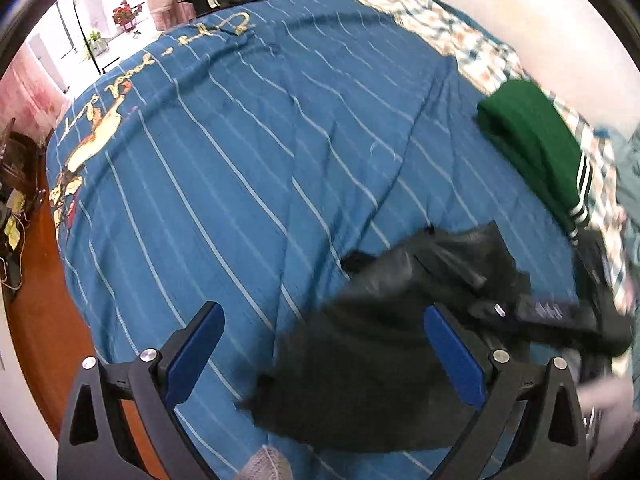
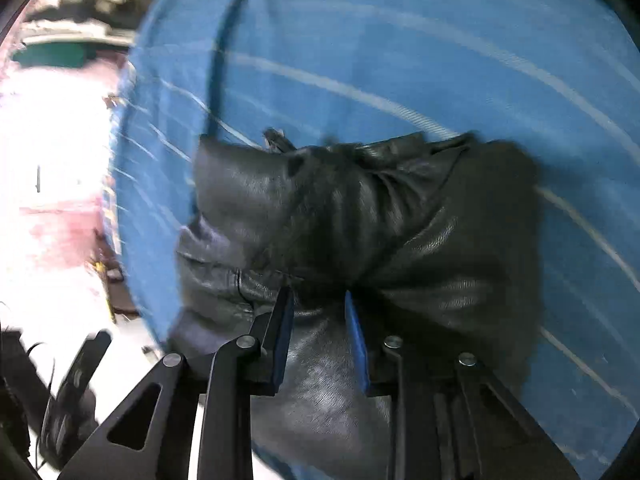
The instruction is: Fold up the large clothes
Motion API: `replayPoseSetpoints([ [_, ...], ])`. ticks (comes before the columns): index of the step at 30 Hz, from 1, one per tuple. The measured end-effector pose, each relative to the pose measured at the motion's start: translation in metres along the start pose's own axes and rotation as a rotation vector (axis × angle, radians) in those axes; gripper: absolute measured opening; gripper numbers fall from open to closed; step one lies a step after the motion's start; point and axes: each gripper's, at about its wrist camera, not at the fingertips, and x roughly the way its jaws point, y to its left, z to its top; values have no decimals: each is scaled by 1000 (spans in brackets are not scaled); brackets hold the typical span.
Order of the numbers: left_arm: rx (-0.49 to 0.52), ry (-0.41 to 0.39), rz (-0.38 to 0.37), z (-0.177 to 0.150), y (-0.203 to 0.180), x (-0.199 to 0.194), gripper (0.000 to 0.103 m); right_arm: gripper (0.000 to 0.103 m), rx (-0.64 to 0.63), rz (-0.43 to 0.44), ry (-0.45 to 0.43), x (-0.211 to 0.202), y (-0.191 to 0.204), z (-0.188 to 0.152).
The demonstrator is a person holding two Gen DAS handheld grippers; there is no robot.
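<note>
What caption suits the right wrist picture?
Right gripper pinches a bunched black leather jacket over the blue striped bedspread.

The black jacket (image 2: 360, 216) at centre frame looks like glossy, finely grained leather; the blue striped bedcover (image 1: 248, 168) beneath is matt woven cloth. At the right, the folded green garment (image 1: 532, 140) appears a soft matt knit; lower left, the floor (image 1: 44, 320) shows polished wood.

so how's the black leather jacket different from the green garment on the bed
The black leather jacket is shiny, bunched up and clamped in the right gripper; the green garment is matte knit, neatly folded and untouched near the bed's far side. Both lie on the blue striped cover.
</note>
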Motion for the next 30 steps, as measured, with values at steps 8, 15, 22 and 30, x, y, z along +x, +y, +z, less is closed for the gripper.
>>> replayPoseSetpoints([
  [8, 168, 30, 45, 0, -51, 26, 103, 40, 15, 85, -36, -63, -1, -7],
  [15, 221, 65, 167, 13, -61, 86, 103, 38, -39, 85, -85, -58, 7, 7],
  [22, 121, 98, 181, 10, -29, 83, 103, 36, 0, -53, -27, -4, 25, 49],
  [30, -331, 176, -51, -64, 56, -1, 102, 94, -39, 130, -212, -106, -20, -17],
])
